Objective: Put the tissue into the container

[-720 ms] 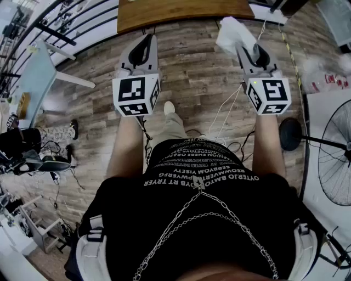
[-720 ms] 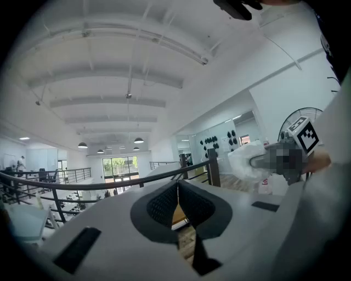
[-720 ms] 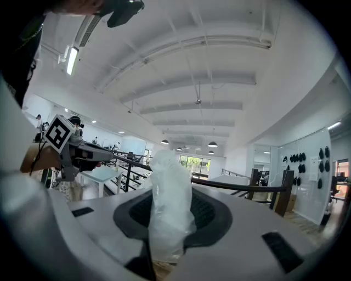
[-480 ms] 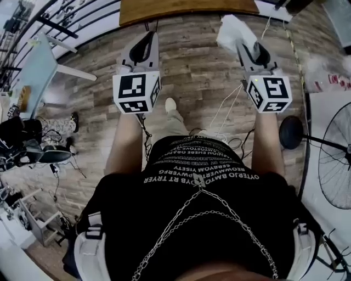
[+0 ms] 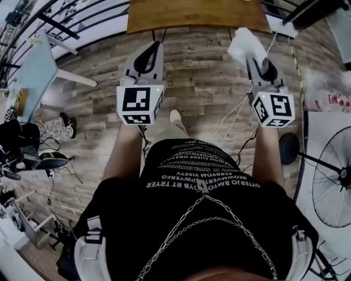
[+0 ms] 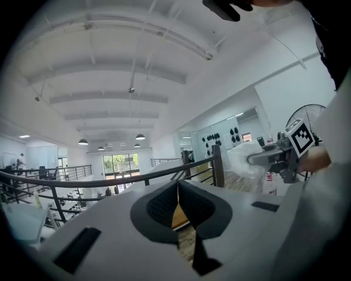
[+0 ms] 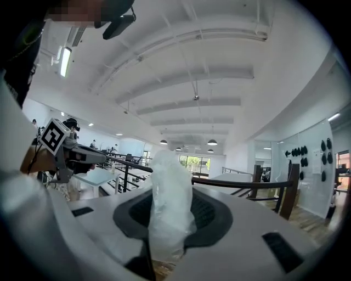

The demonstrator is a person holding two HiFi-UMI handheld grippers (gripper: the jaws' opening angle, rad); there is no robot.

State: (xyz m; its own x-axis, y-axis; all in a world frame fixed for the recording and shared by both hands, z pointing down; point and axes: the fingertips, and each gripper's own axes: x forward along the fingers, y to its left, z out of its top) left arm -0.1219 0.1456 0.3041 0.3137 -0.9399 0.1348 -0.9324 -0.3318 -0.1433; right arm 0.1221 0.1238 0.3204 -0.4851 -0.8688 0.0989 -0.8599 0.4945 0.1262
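A crumpled white tissue sticks out past the tips of my right gripper, which is shut on it. In the right gripper view the tissue stands upright between the dark pads and hides their tips. My left gripper is held level with it on the left, shut with nothing in it; its pads meet in a thin line. From the left gripper view the right gripper and the tissue show off to the right. Both grippers are held in the air above a wood-plank floor. No container shows in any view.
A brown wooden table has its near edge just beyond the grippers. A standing fan is at the right, with white cables on the floor. A light-blue table and black railings lie at the left.
Both grippers sit slightly lower and further right in the head view, and more of the wooden table shows at the top. The tissue stays held in the right gripper.
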